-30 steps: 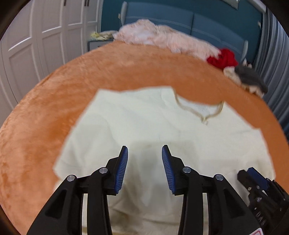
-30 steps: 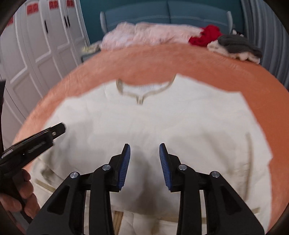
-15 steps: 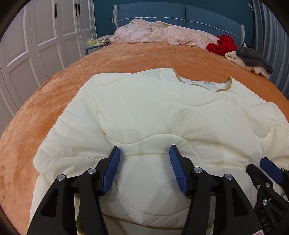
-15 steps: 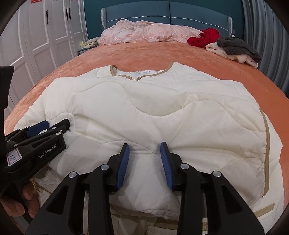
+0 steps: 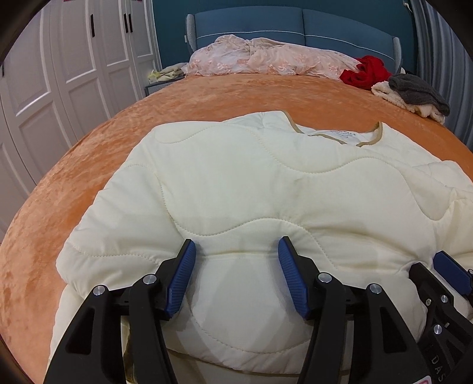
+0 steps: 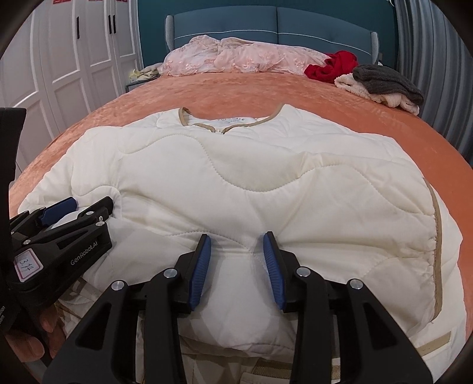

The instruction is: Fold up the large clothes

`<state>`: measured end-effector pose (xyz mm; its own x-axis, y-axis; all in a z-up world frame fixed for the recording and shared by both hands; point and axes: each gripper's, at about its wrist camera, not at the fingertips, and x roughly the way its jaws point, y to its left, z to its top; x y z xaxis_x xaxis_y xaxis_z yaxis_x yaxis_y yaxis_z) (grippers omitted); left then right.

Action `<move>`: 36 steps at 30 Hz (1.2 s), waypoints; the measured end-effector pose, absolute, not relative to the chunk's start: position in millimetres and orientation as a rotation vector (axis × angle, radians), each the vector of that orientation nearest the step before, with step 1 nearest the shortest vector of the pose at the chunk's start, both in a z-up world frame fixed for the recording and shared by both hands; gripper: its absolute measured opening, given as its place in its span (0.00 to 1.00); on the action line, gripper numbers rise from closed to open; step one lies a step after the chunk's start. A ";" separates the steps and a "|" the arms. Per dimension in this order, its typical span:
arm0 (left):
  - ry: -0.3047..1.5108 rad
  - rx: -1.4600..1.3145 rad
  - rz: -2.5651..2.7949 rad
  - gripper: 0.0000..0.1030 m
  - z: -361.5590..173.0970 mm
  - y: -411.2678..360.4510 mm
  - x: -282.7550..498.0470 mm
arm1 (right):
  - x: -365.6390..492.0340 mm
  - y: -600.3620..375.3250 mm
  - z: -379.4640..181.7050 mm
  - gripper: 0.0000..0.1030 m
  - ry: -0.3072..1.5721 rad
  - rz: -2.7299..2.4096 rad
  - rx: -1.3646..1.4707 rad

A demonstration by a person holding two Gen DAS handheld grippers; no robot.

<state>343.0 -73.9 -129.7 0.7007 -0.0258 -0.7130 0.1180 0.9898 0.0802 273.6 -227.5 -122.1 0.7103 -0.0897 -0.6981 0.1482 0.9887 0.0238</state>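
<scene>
A cream quilted jacket [image 5: 266, 192] with tan trim lies folded on the orange bedspread, collar [image 5: 340, 136] pointing away; it also shows in the right wrist view [image 6: 251, 177]. My left gripper [image 5: 236, 251] is open, its jaws wide apart around a bulge of the jacket's near edge. My right gripper [image 6: 236, 245] is open, its jaws straddling the near fold further right. The left gripper shows in the right wrist view [image 6: 74, 209], and the right gripper's tip shows in the left wrist view [image 5: 449, 271]. The jacket's lower layers are hidden under the fold.
The orange bedspread [image 5: 221, 97] stretches to a blue headboard [image 5: 295, 26]. A pink lace cloth [image 5: 266, 59], a red garment [image 5: 366, 71] and a grey and cream pile [image 5: 414, 94] lie at the far end. White wardrobe doors [image 5: 59, 73] stand on the left.
Both grippers dropped from high above the jacket to its near edge. The left jaws opened wider. The jacket's folded bulk now sits between each pair of jaws.
</scene>
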 end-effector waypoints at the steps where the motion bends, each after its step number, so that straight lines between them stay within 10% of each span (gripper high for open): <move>1: 0.790 0.127 -0.077 0.56 -129.8 -74.3 342.9 | 274.0 -227.2 -122.1 0.34 0.770 -0.133 0.080; 20: 0.768 0.050 -0.041 0.57 -41.6 -5.1 413.3 | 338.5 -257.3 -42.7 0.54 0.766 -0.052 0.170; 36: 0.855 0.065 0.047 0.57 -110.6 -10.9 502.0 | 523.0 -217.8 -108.1 0.52 0.935 0.137 0.380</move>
